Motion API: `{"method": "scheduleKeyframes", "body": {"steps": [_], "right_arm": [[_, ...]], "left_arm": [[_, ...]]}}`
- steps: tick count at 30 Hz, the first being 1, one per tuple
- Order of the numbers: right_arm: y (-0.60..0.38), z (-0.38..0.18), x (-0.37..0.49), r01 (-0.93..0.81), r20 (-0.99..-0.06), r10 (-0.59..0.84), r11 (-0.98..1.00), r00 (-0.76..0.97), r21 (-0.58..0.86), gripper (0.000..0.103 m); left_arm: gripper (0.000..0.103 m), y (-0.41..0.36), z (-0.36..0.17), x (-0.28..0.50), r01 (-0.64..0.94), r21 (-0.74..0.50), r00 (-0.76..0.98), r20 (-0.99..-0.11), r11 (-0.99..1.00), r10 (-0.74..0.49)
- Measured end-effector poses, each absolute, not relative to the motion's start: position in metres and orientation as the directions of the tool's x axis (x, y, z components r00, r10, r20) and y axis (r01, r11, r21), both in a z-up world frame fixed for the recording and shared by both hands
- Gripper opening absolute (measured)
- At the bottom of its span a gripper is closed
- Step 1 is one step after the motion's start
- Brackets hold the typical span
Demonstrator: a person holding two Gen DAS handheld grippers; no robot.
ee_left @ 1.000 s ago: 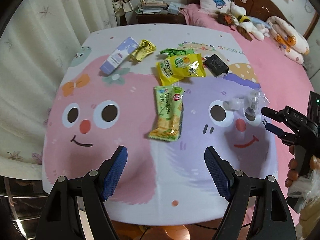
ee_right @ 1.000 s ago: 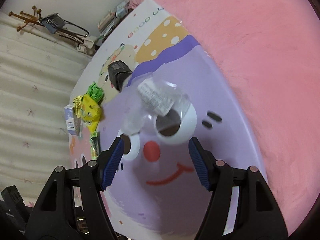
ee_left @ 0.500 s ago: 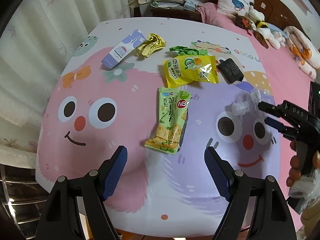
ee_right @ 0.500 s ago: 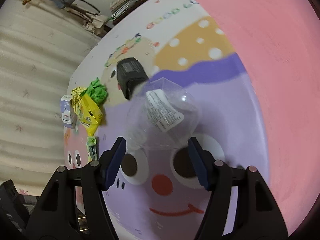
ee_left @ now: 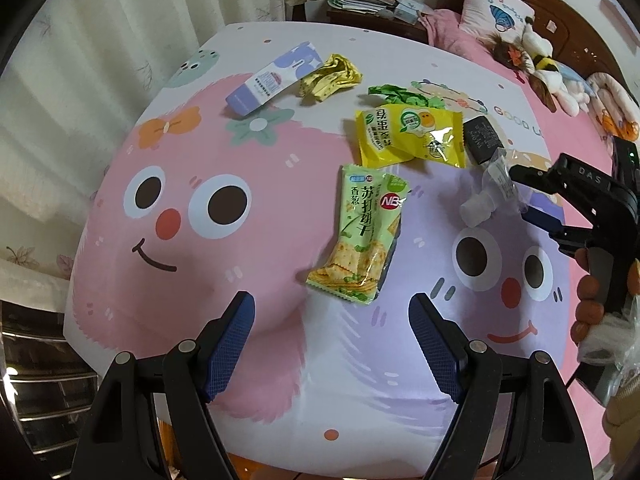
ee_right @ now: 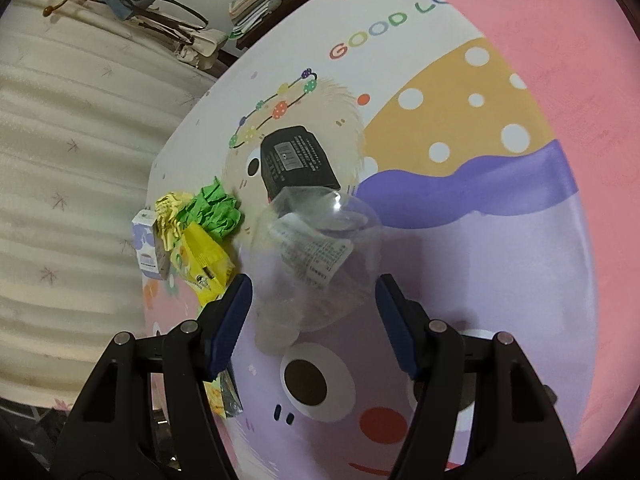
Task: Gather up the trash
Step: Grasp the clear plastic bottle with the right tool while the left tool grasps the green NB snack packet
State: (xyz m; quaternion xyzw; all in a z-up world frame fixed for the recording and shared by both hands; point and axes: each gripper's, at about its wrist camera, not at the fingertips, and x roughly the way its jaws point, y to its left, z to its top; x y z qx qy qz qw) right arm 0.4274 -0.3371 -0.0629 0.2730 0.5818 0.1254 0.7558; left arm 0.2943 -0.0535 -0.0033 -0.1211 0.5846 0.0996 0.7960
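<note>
my right claw [ee_right: 312, 304] is wide open around a clear plastic bottle [ee_right: 316, 256] lying on the table [ee_left: 280, 392], apparently not yet touching it. my left claw [ee_left: 332, 336] hangs open and empty near the green cracker packet [ee_left: 360, 236].

A table [ee_left: 168, 344] covered by a cartoon-face cloth carries the litter. Taking the green cracker packet [ee_left: 362, 236] as landmark: a yellow snack packet [ee_left: 412, 136] lies just beyond it, crumpled green wrapper [ee_left: 400, 96] farther back, and a black box [ee_left: 482, 140] and clear plastic bottle [ee_left: 490, 196] to its right. A purple-white carton [ee_left: 272, 78] and crumpled yellow wrapper [ee_left: 330, 78] lie far back-left.
</note>
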Motion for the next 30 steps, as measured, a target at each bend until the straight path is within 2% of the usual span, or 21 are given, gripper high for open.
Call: {"method": "scheduleKeyframes", "body": {"steps": [9, 10, 11, 14, 21, 30], "right_arm": [[-0.321, -0.071, 0.438, 0.148, -0.819, 0.489, 0.824, 0.301, 0.546, 0.061], [-0.318, -0.072, 0.439, 0.141, -0.823, 0.482, 0.831, 0.3, 0.538, 0.058], [-0.318, -0.071, 0.438, 0.138, -0.824, 0.483, 0.832, 0.297, 0.537, 0.048], [-0.315, -0.073, 0.437, 0.122, -0.816, 0.501, 0.826, 0.289, 0.55, 0.031], [-0.306, -0.066, 0.428, 0.024, -0.837, 0.476, 0.866, 0.269, 0.5, 0.029], [-0.301, -0.061, 0.405, -0.062, -0.845, 0.481, 0.875, 0.236, 0.48, 0.028]], "left_arm": [[0.081, -0.052, -0.009, 0.296, -0.317, -0.09, 0.292, -0.956, 0.944, 0.007], [0.081, -0.053, -0.01, 0.296, -0.318, -0.092, 0.292, -0.956, 0.944, 0.005], [0.081, -0.053, -0.01, 0.297, -0.318, -0.094, 0.294, -0.956, 0.943, 0.003], [0.081, -0.053, -0.011, 0.302, -0.316, -0.09, 0.3, -0.954, 0.945, 0.009], [0.081, -0.056, -0.015, 0.323, -0.283, -0.067, 0.311, -0.95, 0.957, 0.025], [0.081, -0.065, -0.05, 0.362, -0.259, -0.065, 0.24, -0.971, 0.964, -0.001]]}}
